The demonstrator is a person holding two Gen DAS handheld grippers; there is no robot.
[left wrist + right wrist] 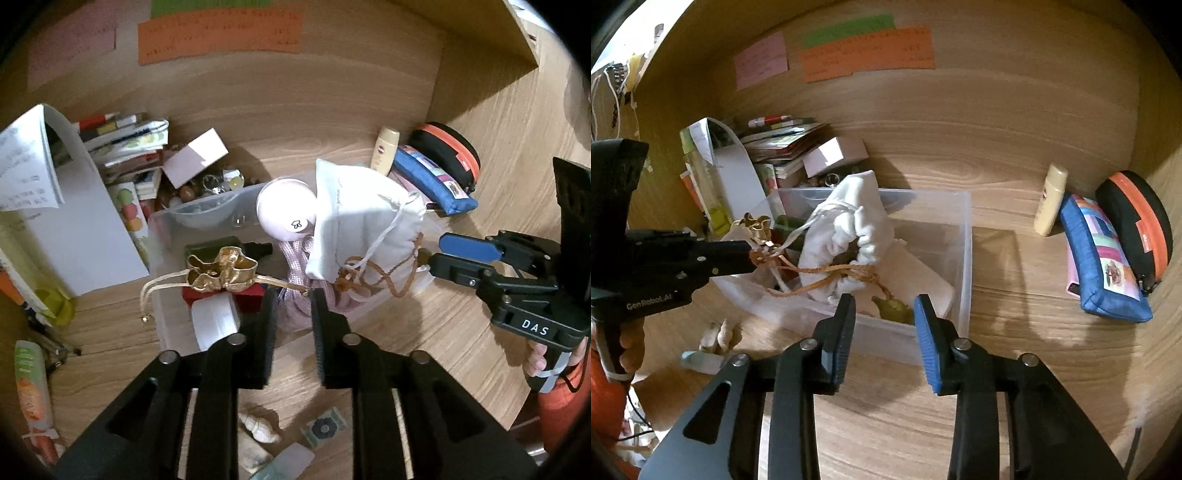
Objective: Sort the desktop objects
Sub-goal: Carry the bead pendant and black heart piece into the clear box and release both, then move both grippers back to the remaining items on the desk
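A clear plastic bin (162, 236) (964, 243) stands on the wooden desk. In it lie a white drawstring pouch (365, 218) (857, 221), a brown cord (388, 280) (827, 275), a gold ornament (221, 269) with a cream ribbon, a pink-white ball (284, 210), a pink rope (295, 266) and a green object (894, 308). My left gripper (293, 314) (753, 254) is open over the bin's near edge, its tips by the cord and ribbon. My right gripper (884, 332) (436, 254) is open and empty at the bin's right front.
Books and papers (122, 147) are stacked at the back left beside a pink box (195, 157). A cream bottle (1051, 199), a blue pencil case (1104, 258) and an orange-black pouch (1137, 225) lie at the right. Shells (258, 428) and small items lie in front.
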